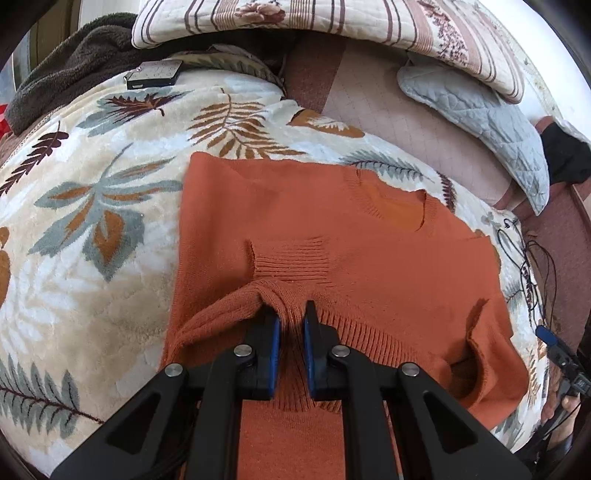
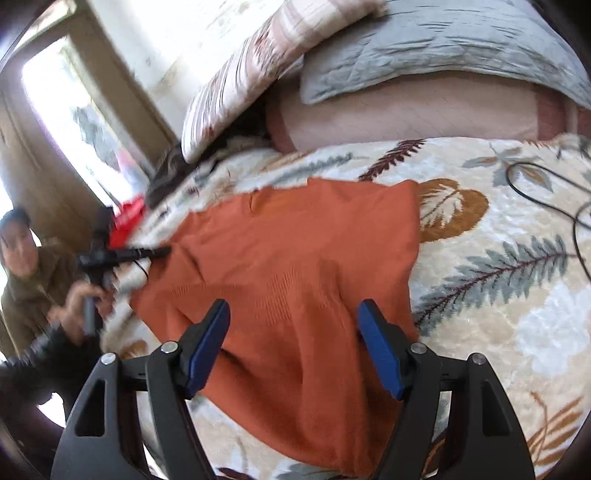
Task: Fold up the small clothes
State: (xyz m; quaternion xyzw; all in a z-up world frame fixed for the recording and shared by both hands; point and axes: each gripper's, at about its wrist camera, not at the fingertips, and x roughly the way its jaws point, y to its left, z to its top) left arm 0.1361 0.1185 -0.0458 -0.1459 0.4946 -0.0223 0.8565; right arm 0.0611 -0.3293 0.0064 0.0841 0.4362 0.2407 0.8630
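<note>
The orange knit sweater [image 1: 332, 229] lay flat on a leaf-patterned blanket [image 1: 92, 229], spread directly ahead of both grippers. The left gripper [image 1: 291, 317] was closed, its blue pads pinching a bunched fold of ribbed sleeve fabric. The right gripper [image 2: 293, 314] stood with jaws wide apart above the sweater's near edge, pads clear of the cloth and nothing gripped. Beyond the sweater lay a grey quilted pillow [image 1: 480, 118] and a striped quilt [image 1: 332, 22]. The right view was blurred; the contact there appeared nil.
</note>
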